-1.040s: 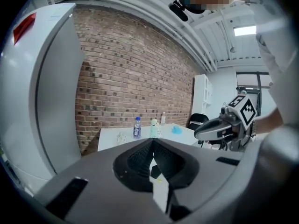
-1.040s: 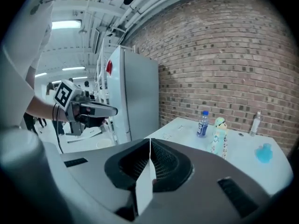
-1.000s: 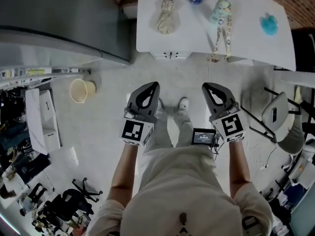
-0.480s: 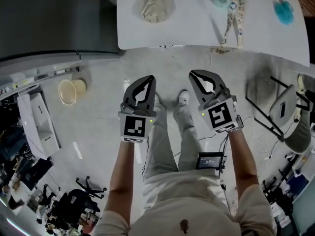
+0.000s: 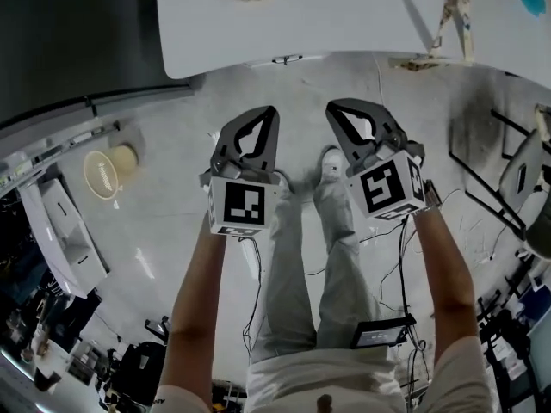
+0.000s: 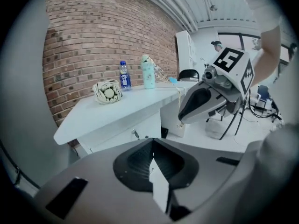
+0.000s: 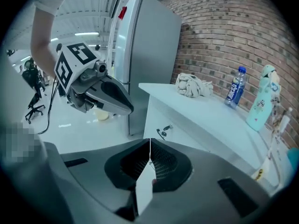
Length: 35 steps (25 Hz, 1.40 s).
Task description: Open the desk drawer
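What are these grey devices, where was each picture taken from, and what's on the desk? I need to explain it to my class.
A person holds a hand-held gripper in each hand: the left gripper and right gripper. One picture looks down from a head camera; the others come from cameras on each gripper. Both pairs of fingers are shut, holding nothing. On the white desk are a crumpled cloth, a water bottle and a pale toy figure. The drawer handle is untouched.
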{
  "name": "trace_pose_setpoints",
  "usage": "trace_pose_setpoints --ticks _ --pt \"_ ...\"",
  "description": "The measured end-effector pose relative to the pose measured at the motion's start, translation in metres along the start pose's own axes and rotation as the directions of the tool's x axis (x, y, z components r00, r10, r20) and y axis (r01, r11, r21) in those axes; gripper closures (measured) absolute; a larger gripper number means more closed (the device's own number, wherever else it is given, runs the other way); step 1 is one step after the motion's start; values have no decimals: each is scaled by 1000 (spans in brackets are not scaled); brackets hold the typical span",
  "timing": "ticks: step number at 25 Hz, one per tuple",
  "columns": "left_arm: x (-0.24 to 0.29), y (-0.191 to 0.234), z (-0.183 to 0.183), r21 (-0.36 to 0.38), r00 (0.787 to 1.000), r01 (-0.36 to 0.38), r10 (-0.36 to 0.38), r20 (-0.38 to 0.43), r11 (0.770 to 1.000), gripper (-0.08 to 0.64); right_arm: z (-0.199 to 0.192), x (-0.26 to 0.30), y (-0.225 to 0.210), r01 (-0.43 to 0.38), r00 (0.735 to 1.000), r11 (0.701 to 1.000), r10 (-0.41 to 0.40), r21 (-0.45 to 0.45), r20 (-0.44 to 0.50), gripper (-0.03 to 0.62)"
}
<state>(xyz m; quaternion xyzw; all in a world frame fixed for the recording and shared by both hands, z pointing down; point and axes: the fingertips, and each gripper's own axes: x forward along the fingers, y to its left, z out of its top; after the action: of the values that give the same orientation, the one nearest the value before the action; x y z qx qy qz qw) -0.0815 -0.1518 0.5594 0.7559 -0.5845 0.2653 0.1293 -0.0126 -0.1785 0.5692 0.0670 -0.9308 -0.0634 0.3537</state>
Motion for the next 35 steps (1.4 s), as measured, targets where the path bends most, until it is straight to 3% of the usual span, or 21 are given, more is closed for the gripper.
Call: trace_pose_setpoints --ticks 4,10,17,22,27,29,32,35 --pt "19 6 -33 74 999 35 -34 -19 997 554 -19 35 17 20 1000 999 -21 -33 -21 566" --pt "46 7 -71 125 998 51 -46 -47 991 554 -46 68 36 28 999 1000 -27 5 -39 565" --pt "82 16 -83 131 997 64 -57 -52 989 552 -55 102 29 23 997 987 -35 -158 -76 565" --pt "104 21 -85 203 994 83 -65 -93 976 552 -55 116 10 10 995 966 -37 -258 -97 565" --pt "117 25 -88 267 986 117 -81 -144 957 547 -45 131 -9 12 995 957 -41 -291 -94 563" --pt "121 29 -89 259 983 123 -82 -166 958 463 -45 137 -14 8 994 953 -41 -303 -102 563" --pt "127 34 -88 251 980 119 -73 -184 961 445 -49 143 -19 -7 992 941 -36 -338 -120 561" --pt "133 42 -86 316 980 106 -44 -196 943 430 -49 150 -24 -13 992 920 -38 -391 -123 548"
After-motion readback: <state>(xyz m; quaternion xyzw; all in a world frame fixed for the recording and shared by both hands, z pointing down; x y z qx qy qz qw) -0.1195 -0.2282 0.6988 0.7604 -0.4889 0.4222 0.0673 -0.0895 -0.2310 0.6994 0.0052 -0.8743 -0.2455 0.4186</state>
